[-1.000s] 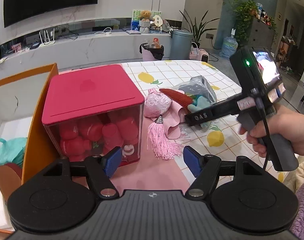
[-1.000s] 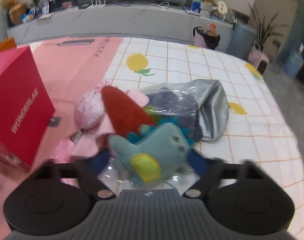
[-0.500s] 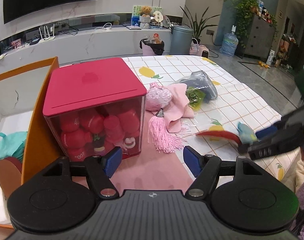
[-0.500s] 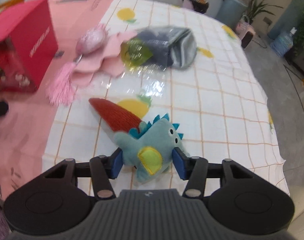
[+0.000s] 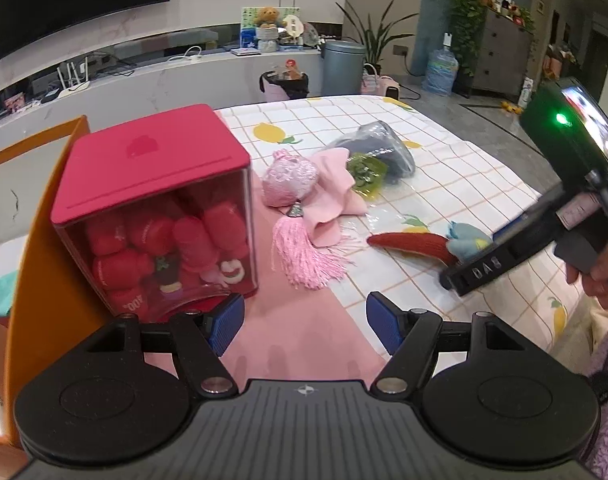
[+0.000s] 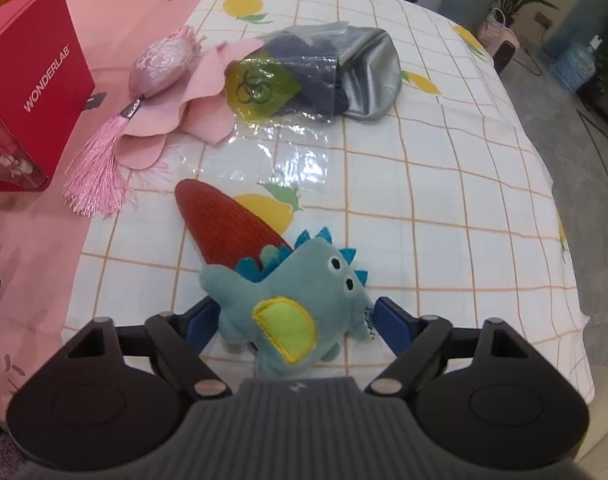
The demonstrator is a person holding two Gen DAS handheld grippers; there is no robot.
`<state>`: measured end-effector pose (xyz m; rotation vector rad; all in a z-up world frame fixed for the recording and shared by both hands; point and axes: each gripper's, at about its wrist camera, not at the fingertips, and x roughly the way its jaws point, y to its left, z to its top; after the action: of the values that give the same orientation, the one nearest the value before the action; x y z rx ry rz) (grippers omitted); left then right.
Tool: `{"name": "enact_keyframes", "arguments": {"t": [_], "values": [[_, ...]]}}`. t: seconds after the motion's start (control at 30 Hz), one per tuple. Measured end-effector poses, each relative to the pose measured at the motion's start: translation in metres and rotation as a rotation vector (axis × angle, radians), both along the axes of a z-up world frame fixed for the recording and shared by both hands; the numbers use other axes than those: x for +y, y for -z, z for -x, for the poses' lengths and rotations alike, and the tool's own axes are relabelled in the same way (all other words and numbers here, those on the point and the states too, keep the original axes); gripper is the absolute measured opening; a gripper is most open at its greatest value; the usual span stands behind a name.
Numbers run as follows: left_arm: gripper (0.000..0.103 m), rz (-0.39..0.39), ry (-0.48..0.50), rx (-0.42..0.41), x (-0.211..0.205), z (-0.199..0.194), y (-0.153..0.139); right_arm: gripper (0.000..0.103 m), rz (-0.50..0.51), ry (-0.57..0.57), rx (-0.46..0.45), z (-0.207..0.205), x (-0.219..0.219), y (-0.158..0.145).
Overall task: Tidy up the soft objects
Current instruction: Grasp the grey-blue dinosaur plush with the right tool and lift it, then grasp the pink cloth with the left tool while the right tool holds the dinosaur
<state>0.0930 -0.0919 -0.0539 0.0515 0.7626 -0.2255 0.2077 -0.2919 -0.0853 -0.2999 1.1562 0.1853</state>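
Right gripper (image 6: 294, 320) fingers just spread wide, blue dinosaur plush (image 6: 292, 300) lying loose between them on the checked worktop (image 6: 443, 200), left gripper (image 5: 304, 320) fingers wide, empty, near red box (image 5: 156, 184)

Black handheld tools, blue pads

Left tool (image 5: 304, 322) and right tool (image 6: 294, 322): ribbed black housings, round pivot discs, silver screws; fuzzy lilac sleeve (image 5: 607, 408) at lower right.
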Motion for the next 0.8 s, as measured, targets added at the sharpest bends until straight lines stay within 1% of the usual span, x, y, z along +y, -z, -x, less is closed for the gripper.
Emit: {"name": "enact_keyframes", "arguments": {"t": [0.07, 0.1, 0.17, 0.23, 0.27, 0.3, 0.47, 0.57, 0.67, 0.8], "values": [[0.082, -0.004, 0.007, 0.000, -0.004, 0.002, 0.003, 0.077, -0.007, -0.022, -0.005, -0.001, 0.000, -0.001], [0.082, -0.007, 0.010, 0.000, -0.006, 0.003, 0.005, 0.073, -0.008, -0.024, -0.009, -0.001, 0.000, -0.002], [0.082, -0.015, 0.014, -0.003, -0.013, 0.004, 0.008, 0.069, -0.021, -0.017, -0.016, 0.000, -0.003, -0.004], [0.082, -0.023, 0.024, -0.008, -0.018, 0.004, 0.011, 0.058, -0.055, 0.010, -0.052, 0.001, -0.008, -0.012], [0.082, -0.027, 0.036, -0.011, -0.022, 0.003, 0.012, 0.056, -0.067, 0.022, -0.065, 0.002, -0.010, -0.016], [0.082, -0.031, 0.047, -0.014, -0.025, 0.003, 0.014, 0.053, -0.069, 0.036, -0.074, 0.002, -0.013, -0.019], [0.082, -0.039, 0.071, -0.058, -0.039, -0.003, 0.018, 0.051, -0.020, 0.099, -0.092, 0.002, -0.027, -0.019], [0.081, -0.041, 0.086, -0.101, -0.045, -0.008, 0.021, 0.051, -0.049, 0.126, -0.097, -0.002, -0.036, -0.020], [0.081, -0.047, 0.097, -0.131, -0.051, -0.016, 0.026, 0.051, -0.055, 0.122, -0.094, -0.004, -0.037, -0.019], [0.081, -0.090, 0.081, -0.164, -0.062, -0.030, 0.034, 0.051, -0.045, 0.098, -0.097, -0.003, -0.036, -0.017]]}}
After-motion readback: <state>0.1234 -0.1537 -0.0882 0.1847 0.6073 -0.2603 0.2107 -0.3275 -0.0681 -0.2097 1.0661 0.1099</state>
